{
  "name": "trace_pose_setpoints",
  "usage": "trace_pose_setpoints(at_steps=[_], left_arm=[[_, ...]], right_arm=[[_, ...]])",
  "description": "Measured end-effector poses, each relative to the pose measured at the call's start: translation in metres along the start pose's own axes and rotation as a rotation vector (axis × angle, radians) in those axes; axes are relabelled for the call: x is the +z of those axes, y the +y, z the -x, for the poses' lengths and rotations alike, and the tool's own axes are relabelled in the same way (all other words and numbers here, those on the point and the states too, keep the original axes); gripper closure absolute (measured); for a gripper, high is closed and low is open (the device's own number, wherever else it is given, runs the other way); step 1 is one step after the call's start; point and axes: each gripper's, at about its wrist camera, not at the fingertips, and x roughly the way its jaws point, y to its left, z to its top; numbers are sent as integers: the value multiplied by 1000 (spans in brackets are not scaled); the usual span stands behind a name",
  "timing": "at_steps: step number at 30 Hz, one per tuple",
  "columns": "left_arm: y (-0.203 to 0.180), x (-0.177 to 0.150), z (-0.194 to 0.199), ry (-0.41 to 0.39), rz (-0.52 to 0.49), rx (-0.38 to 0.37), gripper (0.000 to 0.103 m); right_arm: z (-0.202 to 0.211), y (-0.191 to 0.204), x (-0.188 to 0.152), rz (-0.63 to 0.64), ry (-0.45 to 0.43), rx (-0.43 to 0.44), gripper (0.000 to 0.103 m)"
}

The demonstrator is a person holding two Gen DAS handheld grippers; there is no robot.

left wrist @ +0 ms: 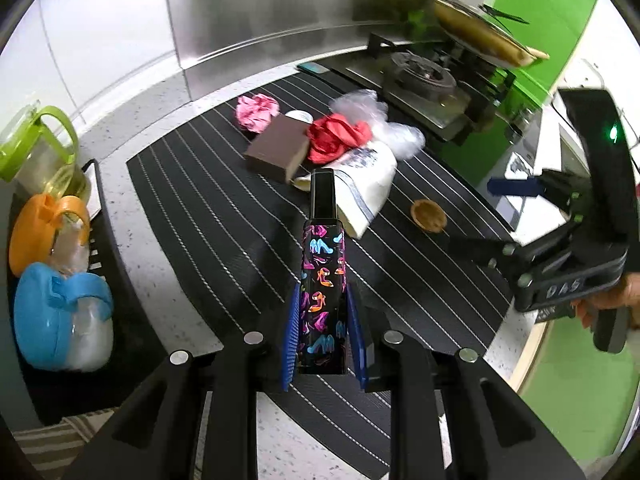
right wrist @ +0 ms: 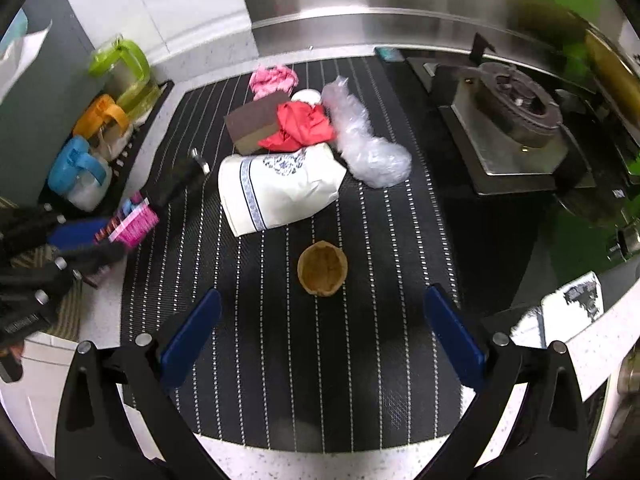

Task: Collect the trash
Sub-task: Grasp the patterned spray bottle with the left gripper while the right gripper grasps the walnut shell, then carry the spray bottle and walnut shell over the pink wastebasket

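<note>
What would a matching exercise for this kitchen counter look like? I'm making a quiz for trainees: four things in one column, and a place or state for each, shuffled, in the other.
Things
1. shoe-print bottle
2. walnut shell half
3. red crumpled wrapper
4. blue-lidded jar

Places or states
A. in the black rack beside the mat
B. clamped between the left gripper's blue pads
C. alone on the striped mat, ahead of the open right gripper
D. in the pile, against the brown sponge block

Pairs: 1-B, 2-C, 3-D, 4-A
</note>
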Motion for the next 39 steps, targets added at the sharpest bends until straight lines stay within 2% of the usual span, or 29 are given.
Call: trace_pose_setpoints(at_steps=[1,3,7,10,14,21,28,34,39], left_arm=[[2,1,-1,-2,6,1,80],[5,3,-3,-3,15,3,80],[7,4,-6,-1,19,3,80],[9,5,-9,2,23,3,80],[11,5,-10,2,22,3,80],[8,7,-3,-4,-3,5,80],[-15,20,20,-21,-110,-29,80],[-49,26,41,-43,-250,-93,80],[-91,28,57,-62,-372,-166,80]], right_arm=[[-4,1,1,7,6,0,9],[-13,3,2,20,27,-2,22],[-26,6,5,36,55,-2,30],[-31,6,7,43,63,-1,43],[-37,7,8,53,81,-12,75],[-20,9,6,36,44,-33,75],[36,7,-8,-73,-27,-72,75],[95,-3,-44,-219,-103,-152,75],[148,-15,-90,-353,-160,-236,75]])
